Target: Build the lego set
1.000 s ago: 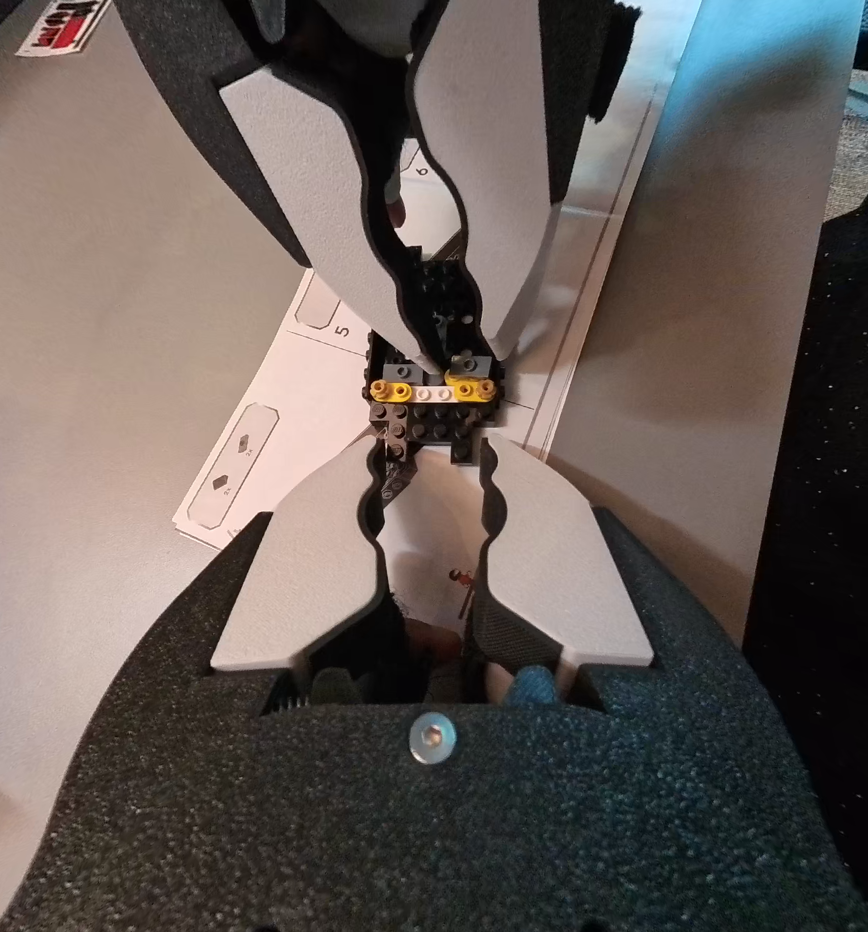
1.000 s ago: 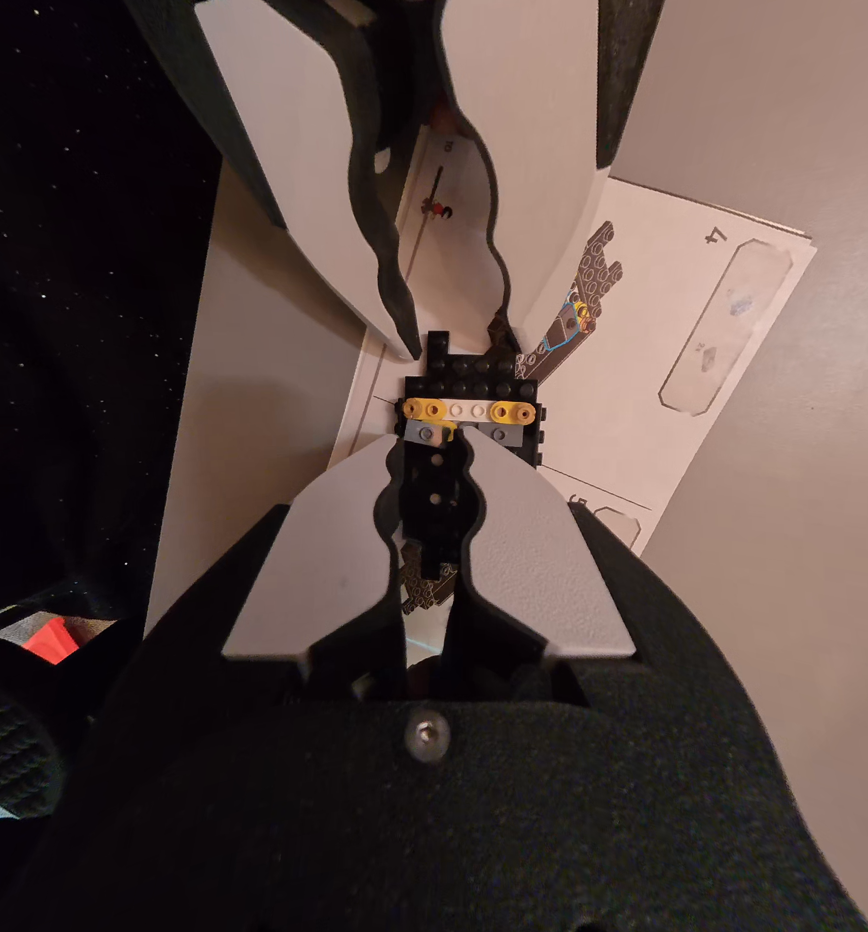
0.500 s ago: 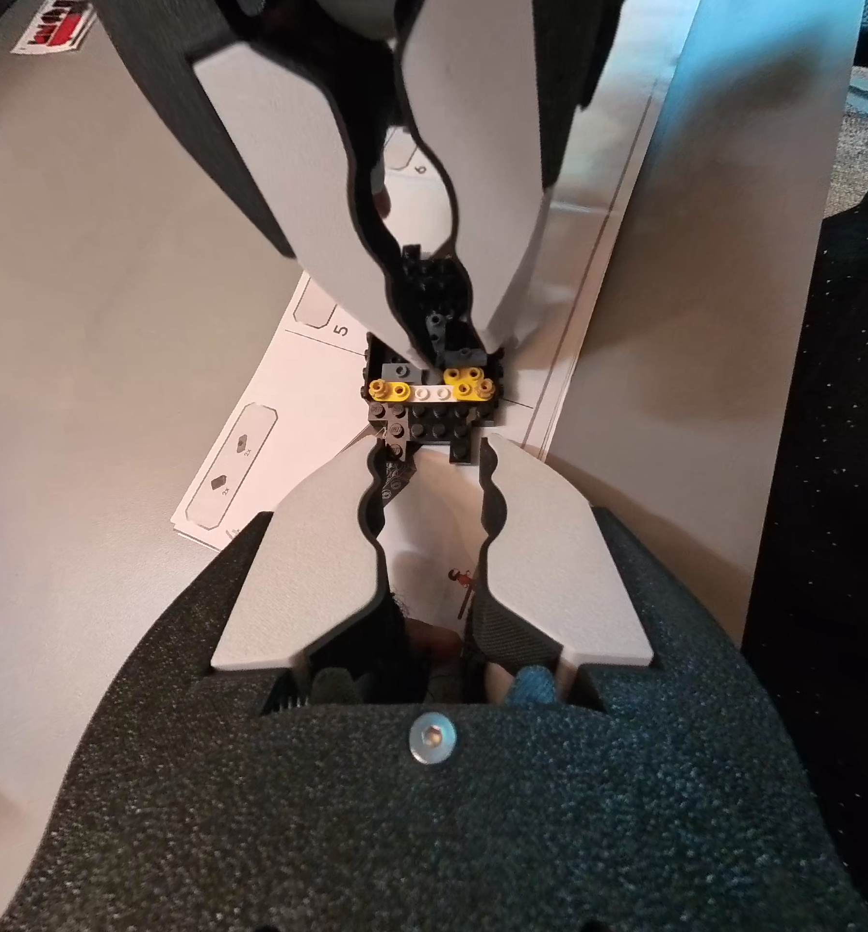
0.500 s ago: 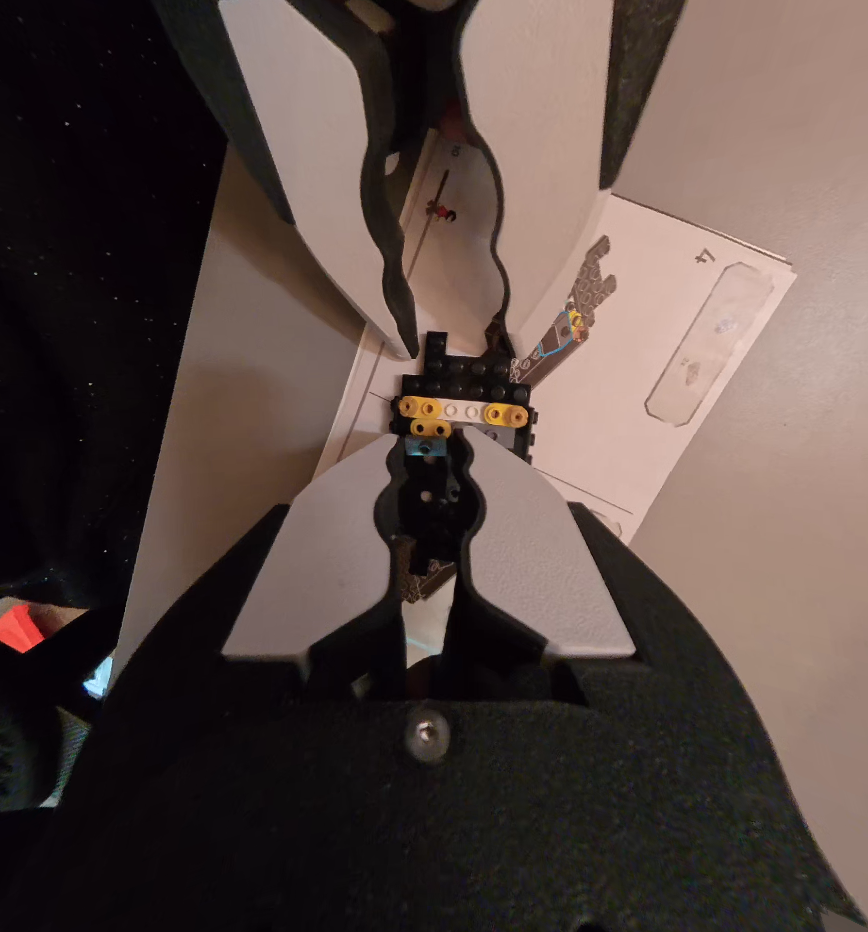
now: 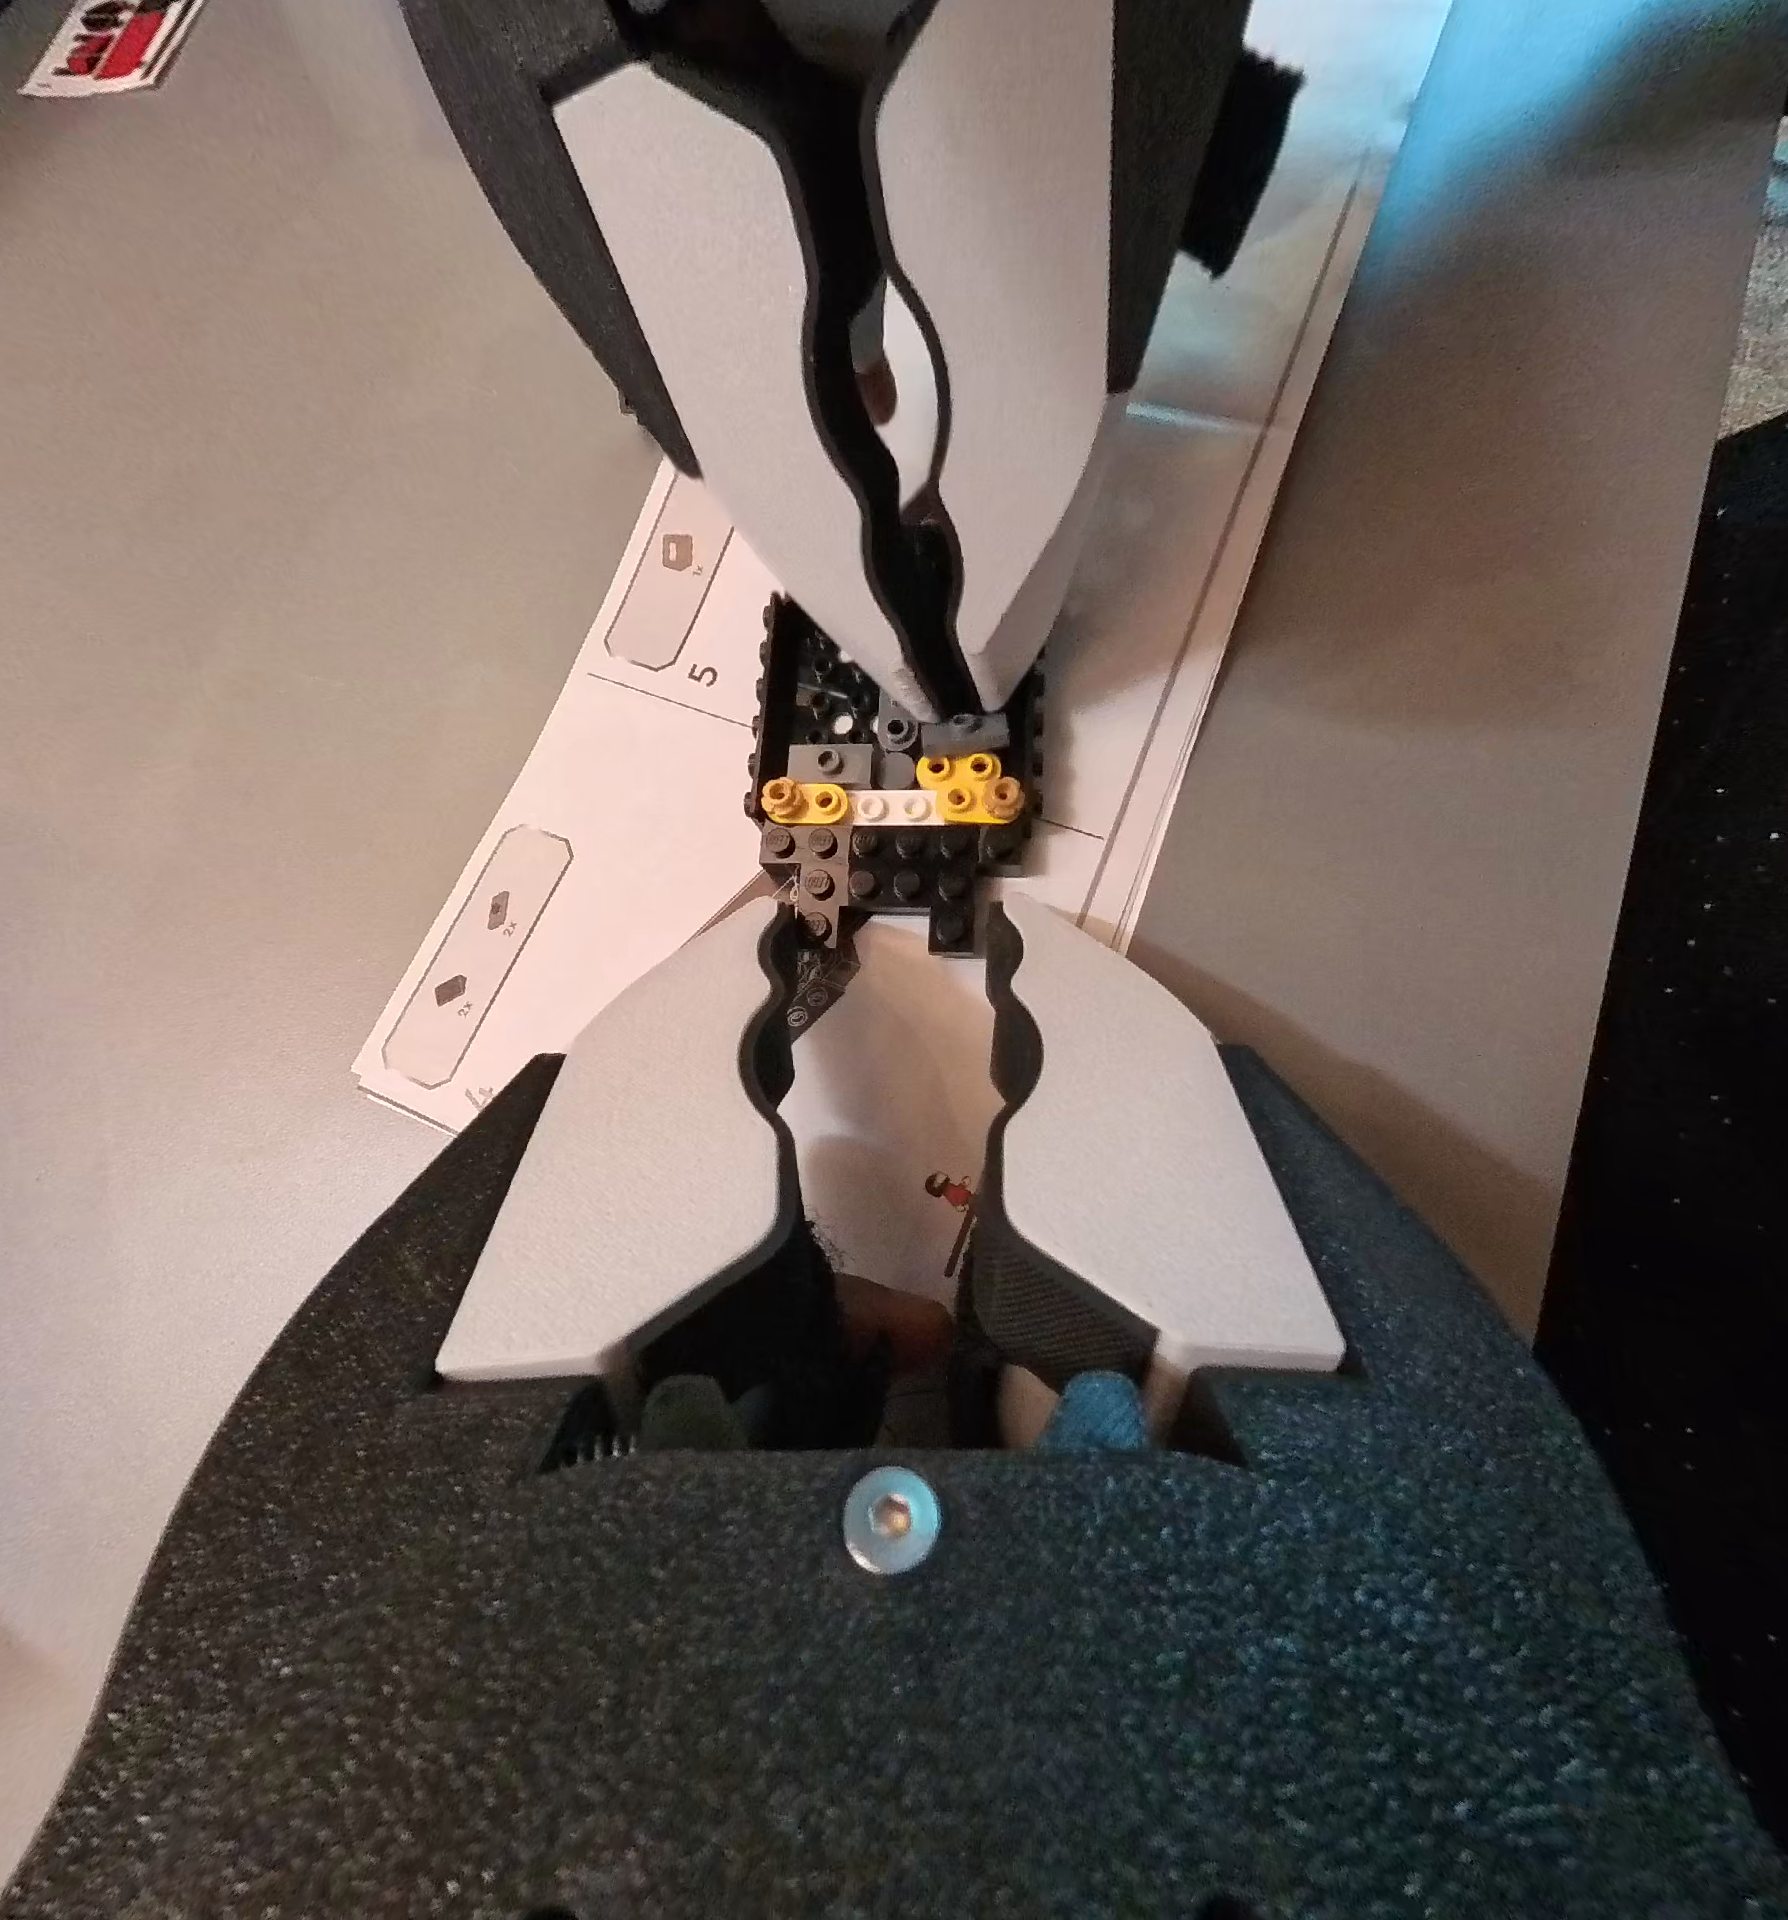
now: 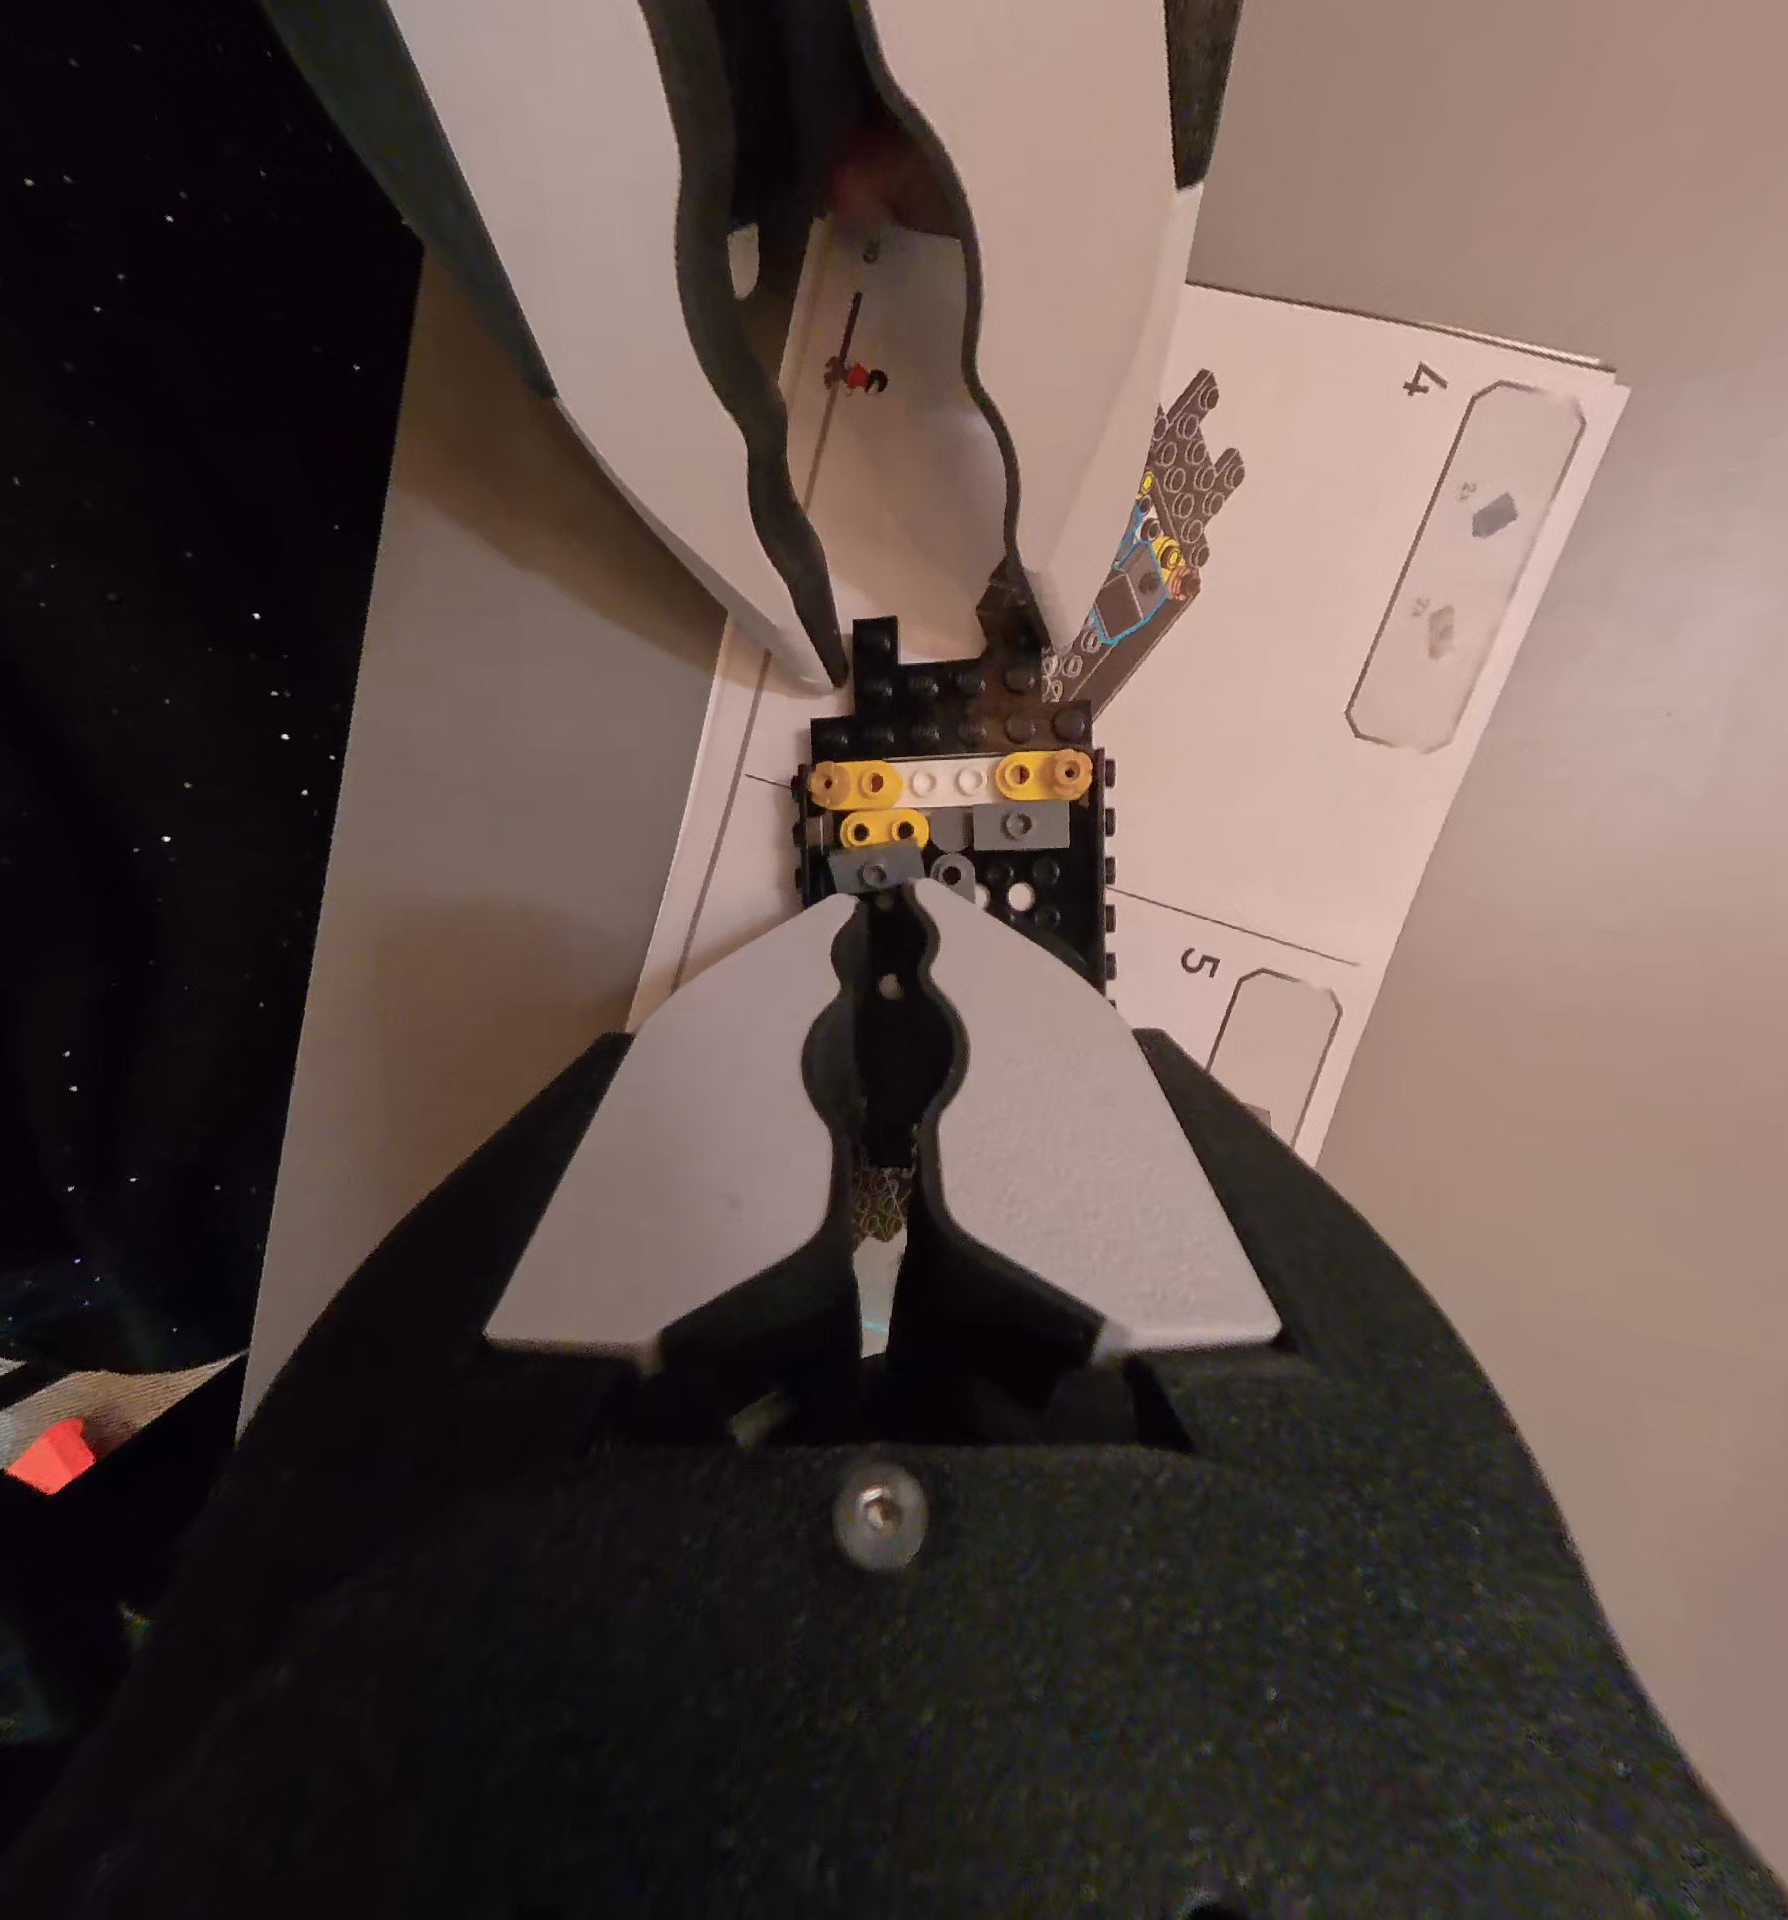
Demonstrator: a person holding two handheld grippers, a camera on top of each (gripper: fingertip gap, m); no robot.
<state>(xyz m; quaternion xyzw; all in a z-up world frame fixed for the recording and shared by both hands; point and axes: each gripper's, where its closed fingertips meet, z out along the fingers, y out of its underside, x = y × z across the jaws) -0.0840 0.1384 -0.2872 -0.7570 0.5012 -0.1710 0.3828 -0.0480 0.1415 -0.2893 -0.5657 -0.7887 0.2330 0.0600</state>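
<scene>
Two grippers (image 5: 885,914) (image 6: 882,899), one lego model (image 5: 895,821), one instruction booklet (image 5: 557,935).

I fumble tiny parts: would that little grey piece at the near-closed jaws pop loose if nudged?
Probably: the small grey plate sits tilted on the lego model, so it looks unseated. Being tiny against the right gripper, it is likely very light and easily flicked away. Hard plastic, so it should not bend.

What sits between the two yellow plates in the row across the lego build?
A white plate, in line with the yellow plates on the black lego build. It shows in both wrist views.
</scene>
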